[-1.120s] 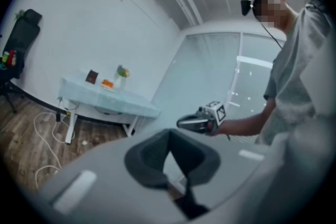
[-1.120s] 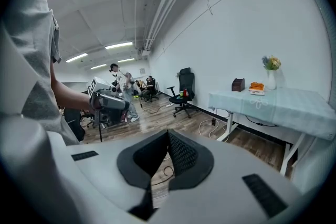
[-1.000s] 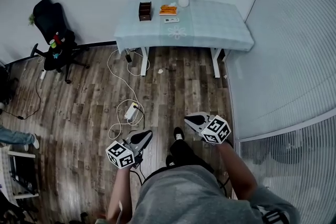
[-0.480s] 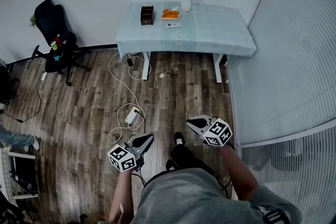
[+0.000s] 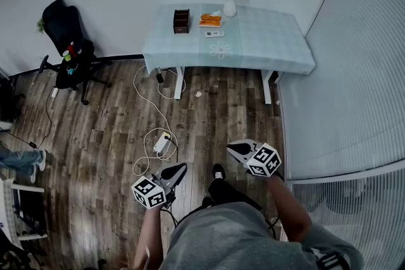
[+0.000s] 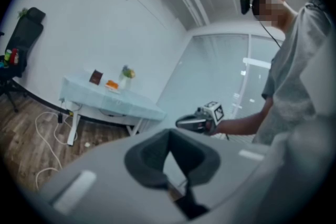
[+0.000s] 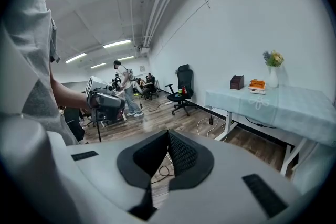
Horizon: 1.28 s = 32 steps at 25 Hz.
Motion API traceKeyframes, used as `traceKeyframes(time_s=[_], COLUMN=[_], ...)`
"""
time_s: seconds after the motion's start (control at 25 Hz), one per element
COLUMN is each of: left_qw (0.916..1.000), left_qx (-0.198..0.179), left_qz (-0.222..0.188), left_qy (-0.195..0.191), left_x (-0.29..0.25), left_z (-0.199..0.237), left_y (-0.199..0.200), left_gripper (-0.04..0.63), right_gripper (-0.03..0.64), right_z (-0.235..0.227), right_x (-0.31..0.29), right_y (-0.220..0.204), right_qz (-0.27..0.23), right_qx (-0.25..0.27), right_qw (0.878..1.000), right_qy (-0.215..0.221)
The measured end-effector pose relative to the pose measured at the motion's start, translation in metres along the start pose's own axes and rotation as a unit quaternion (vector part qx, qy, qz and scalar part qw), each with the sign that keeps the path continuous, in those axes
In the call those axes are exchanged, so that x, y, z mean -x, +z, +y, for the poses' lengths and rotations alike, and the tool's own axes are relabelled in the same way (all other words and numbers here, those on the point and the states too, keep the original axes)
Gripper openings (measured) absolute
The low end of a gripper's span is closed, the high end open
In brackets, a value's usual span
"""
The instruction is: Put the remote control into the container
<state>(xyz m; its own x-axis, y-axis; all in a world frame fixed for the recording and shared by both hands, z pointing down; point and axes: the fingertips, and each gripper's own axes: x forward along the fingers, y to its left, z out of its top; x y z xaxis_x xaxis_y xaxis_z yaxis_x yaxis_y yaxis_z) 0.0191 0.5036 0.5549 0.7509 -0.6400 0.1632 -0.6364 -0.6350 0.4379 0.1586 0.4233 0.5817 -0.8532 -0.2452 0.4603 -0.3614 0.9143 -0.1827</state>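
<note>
The white remote control (image 5: 214, 33) lies on a table (image 5: 266, 47) with a pale blue cloth, far across the room. Left of it stands the dark brown container (image 5: 181, 21) (image 6: 96, 77) (image 7: 237, 82). Both grippers hang over the wooden floor, well short of the table, with nothing in them. My left gripper (image 5: 180, 167) (image 6: 169, 135) is shut. My right gripper (image 5: 233, 148) (image 7: 168, 136) is shut too. Each shows in the other's gripper view: the right gripper (image 6: 197, 122) and the left gripper (image 7: 105, 102).
An orange thing (image 5: 211, 19) and a white vase of flowers (image 5: 230, 3) share the table. A power strip (image 5: 161, 141) with loose cables lies on the floor ahead. A black office chair (image 5: 66, 41) stands at the left. A glass partition (image 5: 354, 104) runs along the right.
The table has slid slightly right and down in the head view as the person steps toward it. Both grippers sit a little lower in the frame, still shut.
</note>
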Motion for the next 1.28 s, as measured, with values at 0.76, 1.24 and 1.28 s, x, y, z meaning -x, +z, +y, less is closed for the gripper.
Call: traceKeyframes(time_s=[0.76,1.24,1.28], left_qw=[0.9998,0.9991,0.999], left_qx=[0.014,0.002,0.002], left_qz=[0.011,0.035,0.035], left_qy=[0.007,0.024,0.027], left_x=[-0.063,-0.111,-0.114], left_z=[0.064,0.09,0.092], left_y=[0.038,0.064,0.066], left_gripper=[0.0,0.0,0.0], right_gripper=[0.017,0.017,0.017], right_z=[-0.077,-0.126,-0.13], right_x=[-0.041,-0.065,-0.067], right_y=[0.036,0.047,0.048], right_qz=[-0.003,0.002,0.003], right_qx=[-0.003,-0.005,-0.001], right_qw=[1.0,0.999,0.999], right_qy=[0.01,0.045,0.049])
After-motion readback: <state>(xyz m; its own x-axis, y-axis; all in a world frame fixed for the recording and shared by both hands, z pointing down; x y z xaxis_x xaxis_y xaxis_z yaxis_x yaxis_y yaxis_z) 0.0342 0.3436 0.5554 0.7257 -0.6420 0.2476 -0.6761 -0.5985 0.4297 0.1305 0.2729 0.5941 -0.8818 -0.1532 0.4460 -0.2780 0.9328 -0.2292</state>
